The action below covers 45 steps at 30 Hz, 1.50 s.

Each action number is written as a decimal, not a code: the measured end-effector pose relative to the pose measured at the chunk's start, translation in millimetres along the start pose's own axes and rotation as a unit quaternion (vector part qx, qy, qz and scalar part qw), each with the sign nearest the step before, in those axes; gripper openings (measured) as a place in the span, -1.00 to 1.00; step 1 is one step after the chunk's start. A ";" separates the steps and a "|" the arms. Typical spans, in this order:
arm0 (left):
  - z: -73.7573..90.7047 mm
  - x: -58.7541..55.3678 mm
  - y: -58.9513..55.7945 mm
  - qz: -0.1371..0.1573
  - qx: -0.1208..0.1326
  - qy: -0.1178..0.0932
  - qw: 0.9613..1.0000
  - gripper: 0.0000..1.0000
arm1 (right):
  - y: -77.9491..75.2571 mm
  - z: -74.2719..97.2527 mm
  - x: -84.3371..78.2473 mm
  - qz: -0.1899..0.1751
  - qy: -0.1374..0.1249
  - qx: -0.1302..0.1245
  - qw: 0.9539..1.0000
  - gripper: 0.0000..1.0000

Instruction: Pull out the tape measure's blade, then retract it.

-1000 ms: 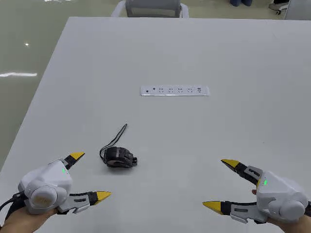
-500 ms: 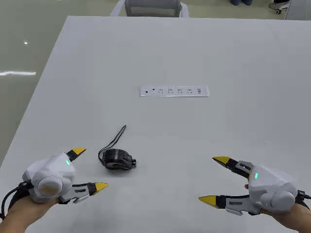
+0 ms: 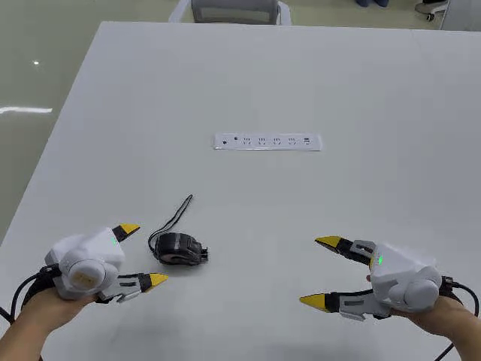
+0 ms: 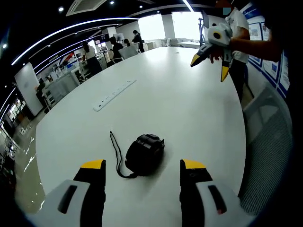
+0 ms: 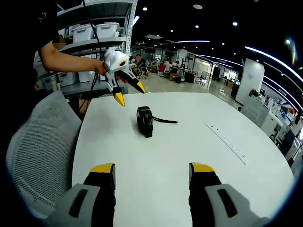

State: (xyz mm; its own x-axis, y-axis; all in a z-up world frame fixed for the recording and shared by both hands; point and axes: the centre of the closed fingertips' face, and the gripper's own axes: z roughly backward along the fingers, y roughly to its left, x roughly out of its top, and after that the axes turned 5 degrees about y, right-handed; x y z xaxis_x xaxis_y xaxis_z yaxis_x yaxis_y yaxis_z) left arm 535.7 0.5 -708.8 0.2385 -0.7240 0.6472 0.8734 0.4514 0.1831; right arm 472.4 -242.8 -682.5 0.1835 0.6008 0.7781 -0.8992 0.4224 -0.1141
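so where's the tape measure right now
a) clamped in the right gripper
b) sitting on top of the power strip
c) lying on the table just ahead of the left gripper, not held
c: the tape measure lies on the table just ahead of the left gripper, whose jaws stand open and clear of it.

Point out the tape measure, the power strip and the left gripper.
tape measure (image 3: 178,248), head view, its black case
power strip (image 3: 267,141), head view, its white face
left gripper (image 3: 145,253), head view, between its fingertips

I am working in a big open office. I see a long white table with a plug strip, people at desks far back, shelves with boxes, and ceiling lights.
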 end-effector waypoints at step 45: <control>-53.7 -16.8 14.9 -0.139 -0.108 0.090 0.980 -0.15 | -25.3 -82.5 22.2 0.051 0.005 0.072 0.996 0.04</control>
State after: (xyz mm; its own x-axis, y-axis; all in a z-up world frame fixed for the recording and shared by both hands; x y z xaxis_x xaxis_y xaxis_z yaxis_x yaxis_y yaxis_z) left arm 567.6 -8.6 -756.6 0.0325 -0.8928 0.4492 0.9804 0.1159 0.1595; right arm 532.0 -184.1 -713.4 0.0913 0.6433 0.7601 -0.9608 0.2576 -0.1027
